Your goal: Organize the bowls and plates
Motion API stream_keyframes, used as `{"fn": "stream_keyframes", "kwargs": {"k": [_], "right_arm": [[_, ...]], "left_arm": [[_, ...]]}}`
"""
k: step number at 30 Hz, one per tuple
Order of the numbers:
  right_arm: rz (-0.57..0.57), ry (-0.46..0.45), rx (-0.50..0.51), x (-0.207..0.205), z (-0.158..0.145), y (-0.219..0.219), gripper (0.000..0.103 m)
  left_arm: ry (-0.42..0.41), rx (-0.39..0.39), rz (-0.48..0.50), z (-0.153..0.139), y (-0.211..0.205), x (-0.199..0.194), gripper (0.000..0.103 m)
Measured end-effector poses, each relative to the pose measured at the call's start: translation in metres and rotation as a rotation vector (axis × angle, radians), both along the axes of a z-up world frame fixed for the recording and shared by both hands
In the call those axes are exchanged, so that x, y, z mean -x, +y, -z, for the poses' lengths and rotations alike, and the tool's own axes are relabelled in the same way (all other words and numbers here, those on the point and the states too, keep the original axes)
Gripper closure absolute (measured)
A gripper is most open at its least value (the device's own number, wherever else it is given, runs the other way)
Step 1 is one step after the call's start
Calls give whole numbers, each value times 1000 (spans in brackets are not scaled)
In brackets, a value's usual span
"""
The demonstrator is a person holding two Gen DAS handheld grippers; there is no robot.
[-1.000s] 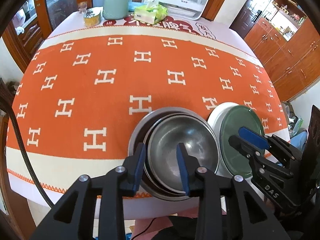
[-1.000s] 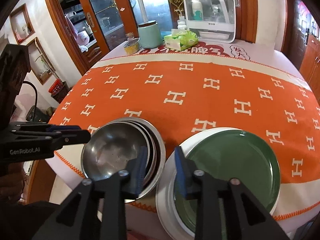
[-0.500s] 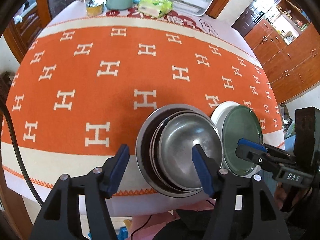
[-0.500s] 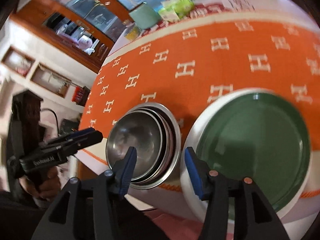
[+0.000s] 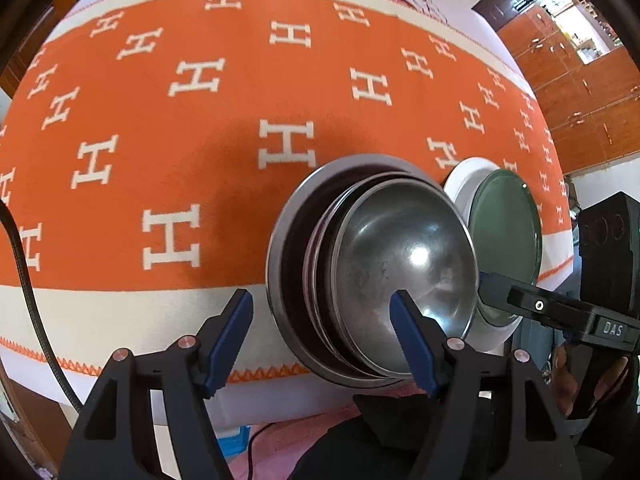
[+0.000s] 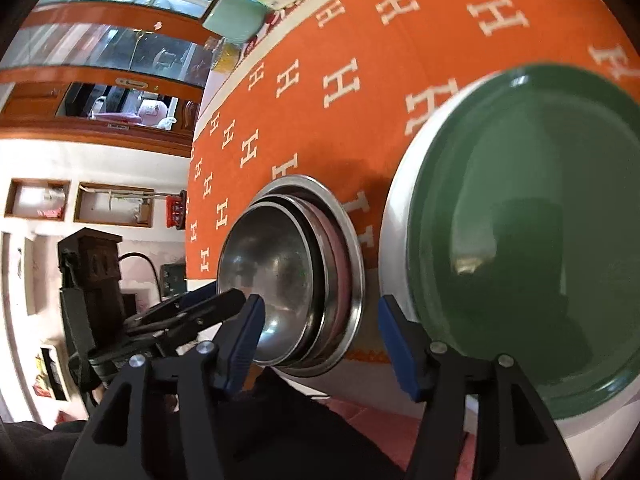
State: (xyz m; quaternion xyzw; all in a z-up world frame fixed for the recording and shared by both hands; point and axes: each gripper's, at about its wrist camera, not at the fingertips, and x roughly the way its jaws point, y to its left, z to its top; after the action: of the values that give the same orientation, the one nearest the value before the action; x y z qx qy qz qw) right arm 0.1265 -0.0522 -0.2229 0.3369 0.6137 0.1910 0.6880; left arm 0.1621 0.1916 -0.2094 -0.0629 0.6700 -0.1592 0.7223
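Fingers (image 5: 236, 332) of both grippers are opening, apparently empty, over stacked steel bowls (image 5: 404, 264).

bowls (image 5: 404, 264): bare metal, nested; the inner one is shiny with a bright highlight and dull, scuffed patches
green plate (image 6: 532, 236): smooth, glossy glaze that mirrors dark shapes
white plate (image 6: 396, 216): smooth, glossy rim under the green one
tablecloth (image 5: 224, 132): woven cloth, matt, orange with cream letter pattern and stitched zigzag edge
left gripper (image 5: 320, 344): matt black plastic arms, blue rubbery pads, small metal screws
right gripper (image 6: 320, 340): same matt black plastic and blue pads
cabinets (image 5: 576, 92): polished reddish wood
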Motion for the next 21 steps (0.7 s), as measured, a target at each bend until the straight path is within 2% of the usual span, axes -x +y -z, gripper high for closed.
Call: {"fn": "stream_keyframes", "kwargs": {"k": [10, 16, 21], "right_arm": [[16, 46, -36, -10, 18, 12, 36], [-13, 45, -8, -14, 20, 24, 35], [-7, 50, 13, -14, 23, 29, 35]], "left_arm": [[64, -8, 115, 18, -17, -15, 33], [55, -25, 178, 25, -27, -17, 33], [35, -75, 233, 27, -35, -13, 36]]}}
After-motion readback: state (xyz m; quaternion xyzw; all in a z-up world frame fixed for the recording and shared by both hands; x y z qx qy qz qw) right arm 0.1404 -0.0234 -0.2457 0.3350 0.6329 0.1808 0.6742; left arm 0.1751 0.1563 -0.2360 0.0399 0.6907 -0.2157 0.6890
